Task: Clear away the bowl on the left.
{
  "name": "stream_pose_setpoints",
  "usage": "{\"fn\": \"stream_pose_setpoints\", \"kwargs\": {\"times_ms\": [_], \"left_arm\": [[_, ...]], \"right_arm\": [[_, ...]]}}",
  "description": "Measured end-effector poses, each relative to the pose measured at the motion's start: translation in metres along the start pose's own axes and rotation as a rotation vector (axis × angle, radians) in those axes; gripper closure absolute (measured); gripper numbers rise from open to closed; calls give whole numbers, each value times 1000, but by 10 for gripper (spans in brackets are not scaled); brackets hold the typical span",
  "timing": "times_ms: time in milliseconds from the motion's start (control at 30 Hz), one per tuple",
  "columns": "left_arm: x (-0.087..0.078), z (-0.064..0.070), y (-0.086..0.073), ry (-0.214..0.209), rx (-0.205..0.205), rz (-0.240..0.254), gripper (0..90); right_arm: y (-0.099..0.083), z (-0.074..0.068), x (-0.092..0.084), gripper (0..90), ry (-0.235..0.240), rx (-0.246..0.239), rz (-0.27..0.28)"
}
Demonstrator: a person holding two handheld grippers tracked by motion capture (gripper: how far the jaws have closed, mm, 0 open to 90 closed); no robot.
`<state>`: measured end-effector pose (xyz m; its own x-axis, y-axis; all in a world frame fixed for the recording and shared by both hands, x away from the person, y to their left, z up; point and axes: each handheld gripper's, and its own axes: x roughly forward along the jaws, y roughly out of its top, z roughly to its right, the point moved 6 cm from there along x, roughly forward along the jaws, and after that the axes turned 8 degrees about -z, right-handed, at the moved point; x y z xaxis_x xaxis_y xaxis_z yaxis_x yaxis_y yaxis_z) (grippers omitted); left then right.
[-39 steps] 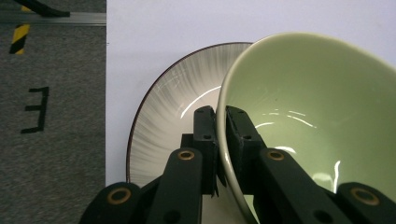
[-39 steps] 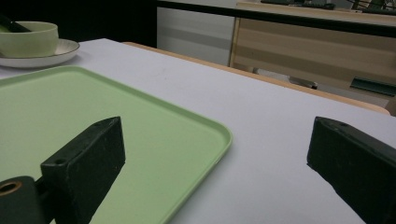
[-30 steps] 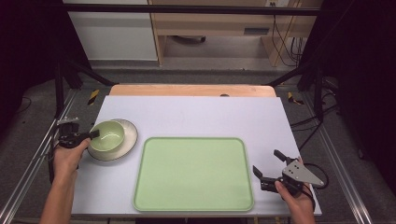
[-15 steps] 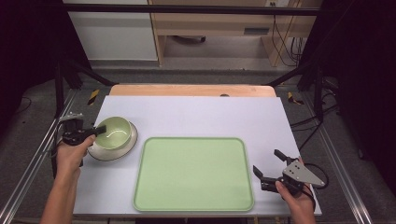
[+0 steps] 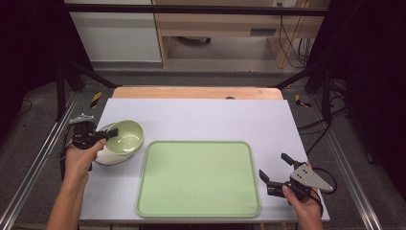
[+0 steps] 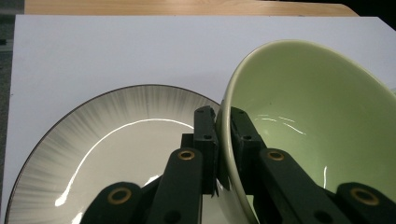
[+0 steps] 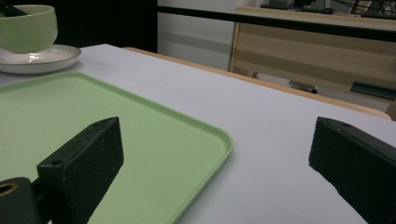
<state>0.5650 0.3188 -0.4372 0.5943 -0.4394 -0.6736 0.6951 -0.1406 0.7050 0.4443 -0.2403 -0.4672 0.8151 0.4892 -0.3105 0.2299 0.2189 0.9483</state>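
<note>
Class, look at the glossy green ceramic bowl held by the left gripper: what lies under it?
Under the glossy green ceramic bowl lies a white plate with grey radial streaks, on the white table. The tilted bowl and left gripper cover part of the plate.

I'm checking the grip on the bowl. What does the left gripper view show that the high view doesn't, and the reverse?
Left gripper view: the left tool pinches the glossy green ceramic bowl by its rim, one jaw inside and one outside, above the grey-streaked white plate's dark edge.

High view: the flat light-green plastic tray and the right tool, jaws apart, beside it.

Both: bowl, plate, white table.
</note>
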Motion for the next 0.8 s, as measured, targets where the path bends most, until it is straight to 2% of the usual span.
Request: {"fn": "stream_pose_setpoints", "kwargs": {"times_ms": [367, 500, 600, 800], "left_arm": [[-6, 15, 2, -43, 21, 13, 831], [-5, 22, 0, -42, 31, 5, 831], [-1, 30, 1, -49, 44, -4, 830], [5, 49, 4, -94, 75, -12, 830]], "right_arm": [[1, 3, 2, 33, -6, 0, 4], [4, 4, 4, 34, -7, 12, 16], [3, 3, 2, 34, -3, 21, 19], [3, 5, 2, 34, -8, 18, 20]]}}
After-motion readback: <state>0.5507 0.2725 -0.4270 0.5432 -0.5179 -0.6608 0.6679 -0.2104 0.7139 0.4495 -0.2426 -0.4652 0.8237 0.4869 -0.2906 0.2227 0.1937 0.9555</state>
